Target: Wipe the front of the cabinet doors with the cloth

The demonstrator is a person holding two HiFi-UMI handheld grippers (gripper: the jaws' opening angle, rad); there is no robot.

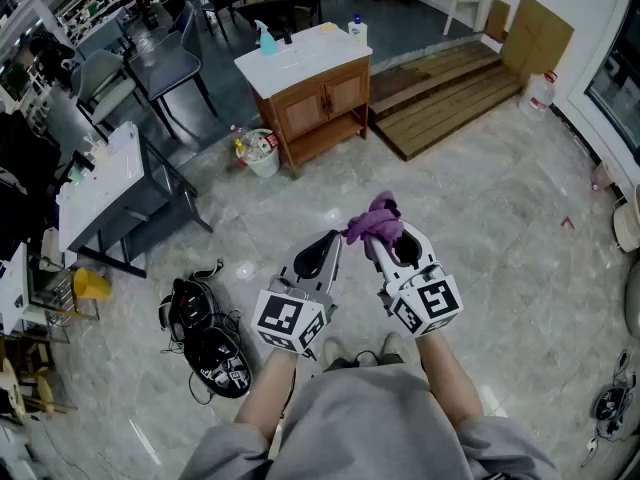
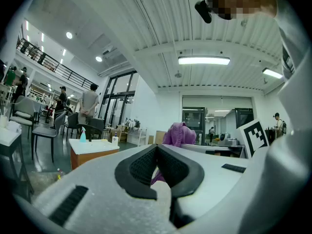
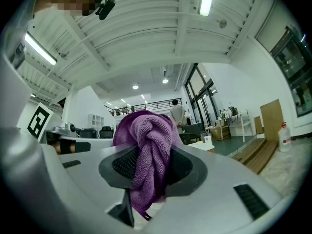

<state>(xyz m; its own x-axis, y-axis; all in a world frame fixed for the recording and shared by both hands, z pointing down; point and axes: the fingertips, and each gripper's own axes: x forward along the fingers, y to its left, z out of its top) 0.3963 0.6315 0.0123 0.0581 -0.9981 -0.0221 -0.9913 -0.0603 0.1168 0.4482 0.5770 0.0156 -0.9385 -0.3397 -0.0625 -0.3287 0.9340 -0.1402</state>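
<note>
- The black bag [image 1: 205, 340] on the floor at your left carries white print, but it is too small to read.
- The small bin [image 1: 262, 155] against the cabinet's left side holds labelled packets, and no word on them is legible.
- The cabinet [image 1: 300, 61] stands well away from you across the floor. A blue spray bottle [image 1: 265, 39] sits at the left end of its white top and a white bottle [image 1: 357, 30] at the right corner, and neither label can be read.
- The cabinet doors [image 1: 325, 100] face you, closed. You are nowhere near them, so the wiping looks not yet begun and both fronts are left to do.
- Your left gripper [image 1: 331, 244] is clenched on nothing, its tips just beside the cloth.
- Your right gripper [image 1: 386, 241] grasps the purple cloth [image 1: 375, 220], which stands bunched above the jaws.
- The marker cubes [image 1: 290, 320] show only black-and-white squares, no lettering.
</note>
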